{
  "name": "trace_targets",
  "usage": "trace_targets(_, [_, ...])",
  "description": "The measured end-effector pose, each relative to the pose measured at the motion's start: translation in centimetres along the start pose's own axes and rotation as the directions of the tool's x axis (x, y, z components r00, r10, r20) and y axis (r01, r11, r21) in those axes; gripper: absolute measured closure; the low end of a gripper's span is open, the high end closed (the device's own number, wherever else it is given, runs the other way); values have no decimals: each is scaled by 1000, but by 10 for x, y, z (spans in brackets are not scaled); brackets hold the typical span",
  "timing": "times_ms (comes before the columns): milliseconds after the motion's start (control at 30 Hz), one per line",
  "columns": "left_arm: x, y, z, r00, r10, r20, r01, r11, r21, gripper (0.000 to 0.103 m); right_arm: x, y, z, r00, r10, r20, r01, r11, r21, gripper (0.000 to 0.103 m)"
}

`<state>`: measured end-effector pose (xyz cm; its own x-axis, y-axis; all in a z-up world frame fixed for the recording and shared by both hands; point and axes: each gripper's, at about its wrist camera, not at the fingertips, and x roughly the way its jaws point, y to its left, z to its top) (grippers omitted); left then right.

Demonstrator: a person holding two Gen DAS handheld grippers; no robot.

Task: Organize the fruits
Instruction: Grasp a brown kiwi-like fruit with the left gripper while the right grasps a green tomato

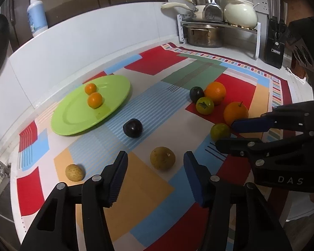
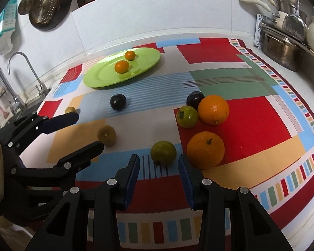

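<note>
Kitchen counter, patchwork cloth. Left gripper jaws apart around brownish fruit, no contact. Right gripper jaws apart, flanking green fruit, not gripping. Plate far left.

Count taken from both wrist views.

Plate: one, green. Small oranges on it: two.

Large oranges on the cloth: two.

Dark plums: two.

Green fruits: two.

Yellow-brown fruits: two.

Loose fruit off the plate: eight. Fruit in all: ten.

Grippers: two, left and right.
</note>
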<state>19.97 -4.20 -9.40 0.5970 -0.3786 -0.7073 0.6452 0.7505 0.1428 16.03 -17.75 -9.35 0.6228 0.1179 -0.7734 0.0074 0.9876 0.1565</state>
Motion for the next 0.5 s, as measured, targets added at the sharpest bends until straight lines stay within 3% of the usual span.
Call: trace_targets(500, [20, 4, 3, 998, -37, -53, 31, 993, -114, 65, 14, -2, 5, 1000, 27, -5, -27, 1000, -5, 68])
